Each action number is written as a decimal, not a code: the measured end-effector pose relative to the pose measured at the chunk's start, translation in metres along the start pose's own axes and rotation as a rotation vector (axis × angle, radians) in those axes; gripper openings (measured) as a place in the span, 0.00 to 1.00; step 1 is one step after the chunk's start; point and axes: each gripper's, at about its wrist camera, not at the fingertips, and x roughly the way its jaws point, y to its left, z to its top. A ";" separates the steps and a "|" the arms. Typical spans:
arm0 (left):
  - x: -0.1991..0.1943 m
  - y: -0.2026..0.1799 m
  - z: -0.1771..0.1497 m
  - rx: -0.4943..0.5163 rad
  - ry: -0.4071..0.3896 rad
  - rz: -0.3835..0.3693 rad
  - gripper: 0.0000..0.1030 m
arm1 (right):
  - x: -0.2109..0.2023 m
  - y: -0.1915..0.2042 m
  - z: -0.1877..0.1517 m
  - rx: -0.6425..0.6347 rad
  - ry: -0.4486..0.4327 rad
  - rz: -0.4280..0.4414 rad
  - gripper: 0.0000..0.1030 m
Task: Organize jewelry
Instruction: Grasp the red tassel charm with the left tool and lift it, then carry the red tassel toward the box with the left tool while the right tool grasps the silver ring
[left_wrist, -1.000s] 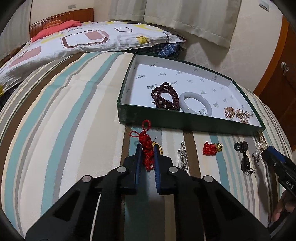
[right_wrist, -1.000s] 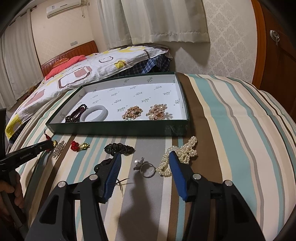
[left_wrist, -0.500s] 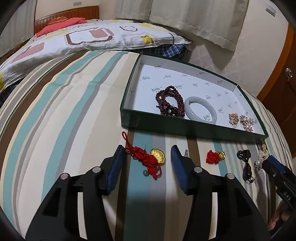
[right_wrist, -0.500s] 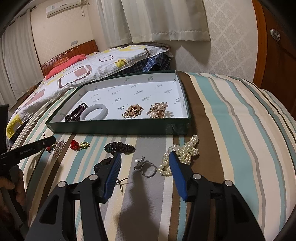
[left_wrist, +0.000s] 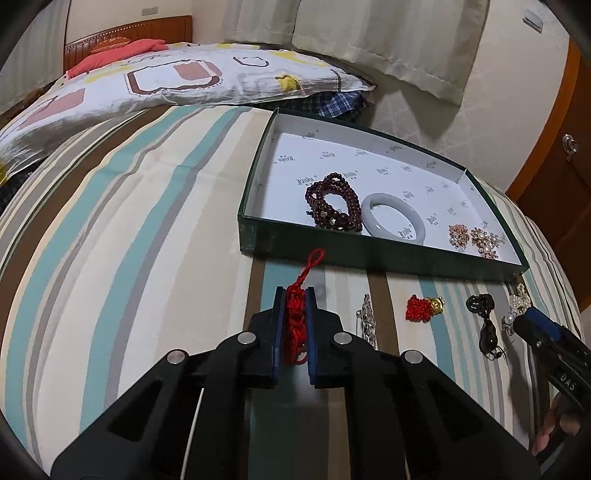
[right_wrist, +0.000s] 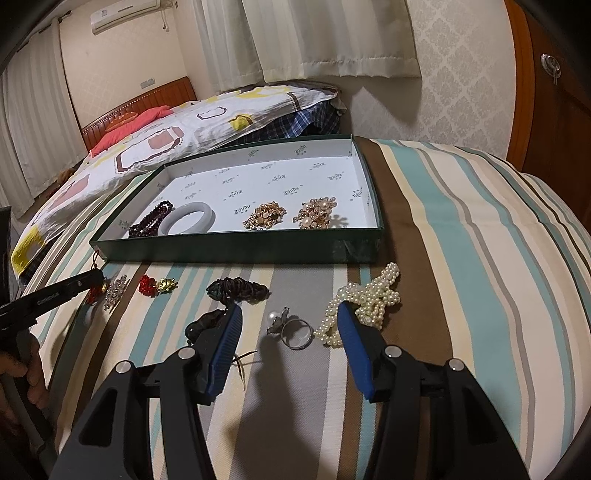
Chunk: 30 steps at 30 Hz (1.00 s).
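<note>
My left gripper (left_wrist: 295, 291) is shut on a red knotted cord charm (left_wrist: 297, 317), just in front of the green tray (left_wrist: 369, 254). The tray (right_wrist: 236, 251) holds a dark bead bracelet (left_wrist: 332, 201), a pale jade bangle (left_wrist: 393, 218) and two gold brooches (left_wrist: 474, 238). My right gripper (right_wrist: 288, 314) is open above a pearl ring (right_wrist: 291, 328), with a pearl necklace (right_wrist: 369, 299) by its right finger and a dark hair tie (right_wrist: 236, 290) by its left.
On the striped bedspread in front of the tray lie a crystal brooch (left_wrist: 367, 321), a small red and gold charm (left_wrist: 423, 308) and a black cord piece (left_wrist: 485, 325). A patterned pillow (left_wrist: 166, 81) lies behind. A wooden door (right_wrist: 554, 92) stands at the right.
My left gripper, open around the red cord charm half a second ago, has closed on it. The right gripper has barely moved.
</note>
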 end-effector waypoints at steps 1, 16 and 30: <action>-0.001 0.000 -0.001 0.002 -0.001 -0.001 0.10 | 0.000 0.000 0.000 0.000 0.000 0.000 0.52; -0.016 -0.005 -0.002 0.016 -0.026 -0.006 0.10 | 0.009 0.007 0.004 -0.024 0.042 0.023 0.36; -0.014 -0.005 -0.004 0.016 -0.020 -0.008 0.10 | 0.016 0.011 0.008 -0.068 0.088 0.065 0.35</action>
